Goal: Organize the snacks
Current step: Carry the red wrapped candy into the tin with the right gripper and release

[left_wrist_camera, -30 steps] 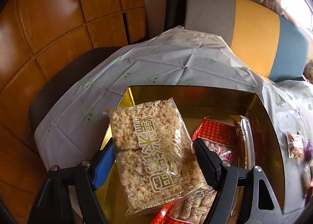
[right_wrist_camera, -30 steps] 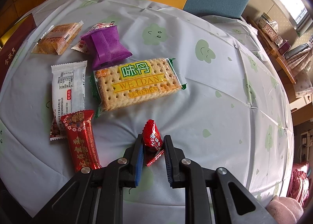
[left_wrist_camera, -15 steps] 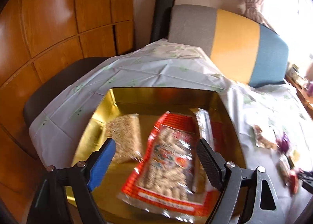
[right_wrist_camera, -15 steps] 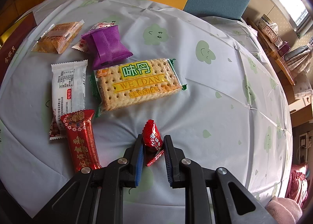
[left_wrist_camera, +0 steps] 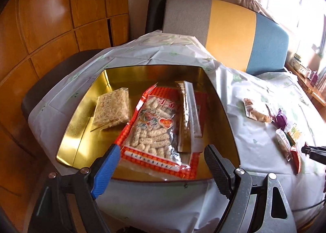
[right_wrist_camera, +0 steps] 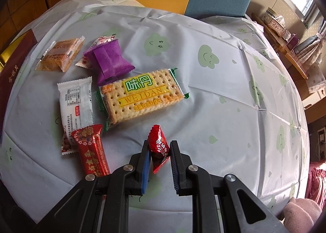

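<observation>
the left gripper (left_wrist_camera: 163, 156) hangs over the near edge of the gold tin (left_wrist_camera: 85, 111), jaws wide with nothing between them, having just been opening. in the tin, from left: a puffed rice pack (left_wrist_camera: 112, 108), a red bag of sticks (left_wrist_camera: 156, 131), a long narrow pack (left_wrist_camera: 188, 111). right of the tin, on the tablecloth (right_wrist_camera: 224, 100), lie a purple pack (right_wrist_camera: 110, 62) and a cracker pack (right_wrist_camera: 140, 94). the right gripper (right_wrist_camera: 159, 153) is clamped narrow on a small red candy (right_wrist_camera: 158, 145).

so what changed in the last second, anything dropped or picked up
The left gripper let go of the puffed rice pack, which now lies in the gold tin, and drew back with jaws open and empty. The right gripper stays shut on the red candy; table snacks unmoved.
</observation>
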`<act>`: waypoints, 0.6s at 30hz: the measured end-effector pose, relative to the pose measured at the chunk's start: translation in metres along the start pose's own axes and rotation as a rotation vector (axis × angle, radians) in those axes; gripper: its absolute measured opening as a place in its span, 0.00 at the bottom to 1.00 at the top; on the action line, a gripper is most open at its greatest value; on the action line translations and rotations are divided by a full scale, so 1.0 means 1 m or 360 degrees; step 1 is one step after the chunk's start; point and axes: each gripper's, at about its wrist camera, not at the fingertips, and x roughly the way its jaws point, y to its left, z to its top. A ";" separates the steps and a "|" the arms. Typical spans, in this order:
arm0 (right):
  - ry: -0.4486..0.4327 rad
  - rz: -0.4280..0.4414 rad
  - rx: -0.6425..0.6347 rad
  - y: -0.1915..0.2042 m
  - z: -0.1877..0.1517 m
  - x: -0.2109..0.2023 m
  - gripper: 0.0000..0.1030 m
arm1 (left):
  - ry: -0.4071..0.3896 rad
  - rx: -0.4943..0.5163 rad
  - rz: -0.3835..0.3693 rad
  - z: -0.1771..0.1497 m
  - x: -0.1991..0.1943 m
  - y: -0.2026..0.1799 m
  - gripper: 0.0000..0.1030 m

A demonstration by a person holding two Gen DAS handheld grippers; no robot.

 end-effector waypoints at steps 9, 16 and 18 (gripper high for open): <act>-0.0190 0.0189 -0.0003 0.020 0.006 -0.037 0.18 | 0.0030 -0.0103 0.0074 -0.011 0.001 0.032 0.82; -0.0347 0.0485 -0.0153 0.096 0.024 -0.084 0.18 | 0.0032 -0.0155 0.0077 -0.016 -0.002 0.045 0.82; -0.0374 0.0585 -0.0209 0.124 0.032 -0.092 0.18 | 0.0024 -0.0169 0.0077 -0.015 -0.004 0.049 0.82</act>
